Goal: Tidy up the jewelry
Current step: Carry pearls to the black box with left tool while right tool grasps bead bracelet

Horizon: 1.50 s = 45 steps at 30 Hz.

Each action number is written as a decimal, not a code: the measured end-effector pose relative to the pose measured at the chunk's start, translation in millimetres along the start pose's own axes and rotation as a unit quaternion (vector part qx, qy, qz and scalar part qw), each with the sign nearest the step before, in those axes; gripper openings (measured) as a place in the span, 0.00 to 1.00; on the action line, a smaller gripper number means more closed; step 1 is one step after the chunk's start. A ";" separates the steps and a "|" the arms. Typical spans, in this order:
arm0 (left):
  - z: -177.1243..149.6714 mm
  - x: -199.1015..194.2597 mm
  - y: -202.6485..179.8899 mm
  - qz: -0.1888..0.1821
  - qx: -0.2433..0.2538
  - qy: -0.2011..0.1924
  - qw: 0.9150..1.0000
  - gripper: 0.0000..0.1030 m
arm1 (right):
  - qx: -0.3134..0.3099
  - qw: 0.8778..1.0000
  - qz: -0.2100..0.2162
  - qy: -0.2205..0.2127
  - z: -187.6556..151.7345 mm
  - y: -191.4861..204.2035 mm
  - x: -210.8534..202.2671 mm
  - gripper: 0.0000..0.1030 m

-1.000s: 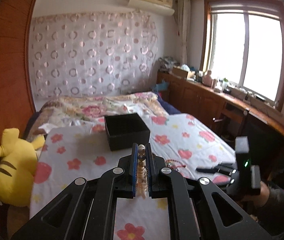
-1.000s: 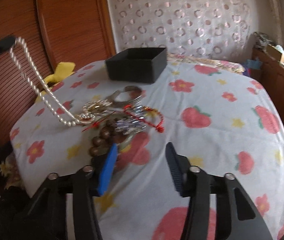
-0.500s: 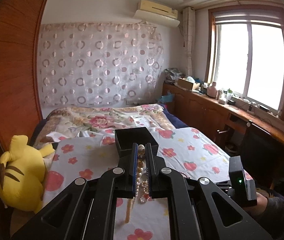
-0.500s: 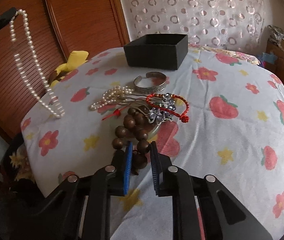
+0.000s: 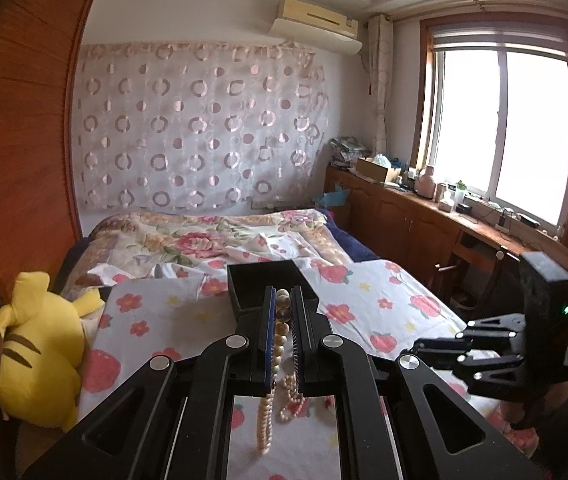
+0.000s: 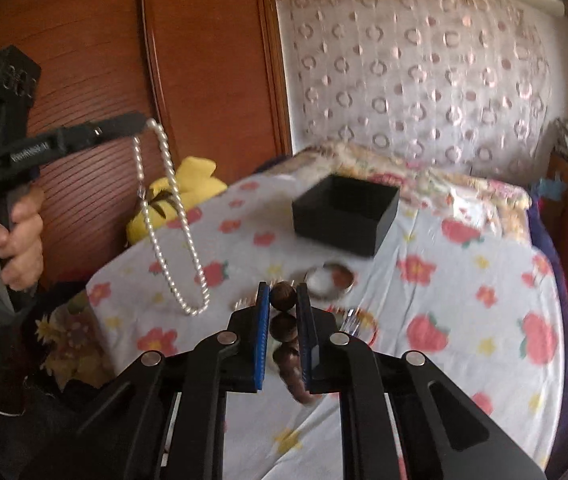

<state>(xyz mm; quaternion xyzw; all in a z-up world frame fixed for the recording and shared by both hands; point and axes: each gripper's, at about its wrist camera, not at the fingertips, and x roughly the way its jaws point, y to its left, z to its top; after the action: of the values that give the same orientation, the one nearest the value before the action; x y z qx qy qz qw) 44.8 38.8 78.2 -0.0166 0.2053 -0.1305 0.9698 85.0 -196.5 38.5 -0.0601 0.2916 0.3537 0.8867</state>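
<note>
My left gripper [image 5: 282, 296] is shut on a white pearl necklace [image 5: 279, 332], which hangs free in the air at the left of the right wrist view [image 6: 171, 220]. My right gripper [image 6: 283, 294] is shut on a brown wooden bead bracelet [image 6: 284, 320], lifted off the cloth. An open black box [image 6: 344, 216] stands farther back on the flowered cloth; it also shows just beyond the left fingers [image 5: 263, 276]. A silver bangle [image 6: 330, 280] and a red cord bracelet [image 6: 364, 326] lie on the cloth. A second pearl strand [image 5: 292, 396] lies below the left gripper.
A yellow plush toy [image 5: 35, 352] sits at the cloth's left edge by the wooden wardrobe [image 6: 83, 80]. A bed with a floral quilt [image 5: 203, 240] lies behind. Wooden cabinets [image 5: 424, 224] run under the window on the right.
My right gripper closed on the brown bead bracelet and lifted it. My left gripper rose higher with the pearl necklache hanging free and moved toward the black box.
</note>
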 end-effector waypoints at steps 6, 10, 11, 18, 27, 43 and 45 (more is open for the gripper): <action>25.4 8.6 0.9 -0.003 0.004 -0.014 1.000 0.06 | -0.024 0.999 -0.017 -0.024 35.3 -9.7 -0.3 0.14; 47.1 14.7 1.5 0.000 0.010 -0.028 1.000 0.06 | -0.039 0.998 -0.034 -0.041 56.8 -17.1 7.4 0.14; 51.4 16.2 2.2 0.001 0.011 -0.031 0.999 0.06 | -0.041 0.997 -0.037 -0.045 62.0 -20.1 9.8 0.14; 86.7 40.6 7.9 0.015 0.014 -0.032 0.999 0.06 | -0.029 0.996 -0.055 -0.055 92.2 -45.0 28.4 0.14; 122.6 76.9 8.4 0.038 0.025 -0.031 0.998 0.06 | -0.026 0.997 -0.060 -0.048 119.3 -56.9 53.4 0.14; 82.9 191.3 32.6 0.038 -0.003 0.064 0.997 0.06 | 0.005 0.998 -0.069 0.009 118.8 -77.2 143.5 0.14; 68.3 199.4 36.1 0.039 -0.005 0.077 0.996 0.06 | 0.017 0.997 -0.071 0.022 111.4 -82.9 157.9 0.14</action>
<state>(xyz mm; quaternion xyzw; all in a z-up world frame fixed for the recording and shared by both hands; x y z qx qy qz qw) 257.1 20.4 59.0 -0.0034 0.2804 -0.0921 0.9554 284.3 -129.7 33.6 -0.0736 0.3120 0.2838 0.9037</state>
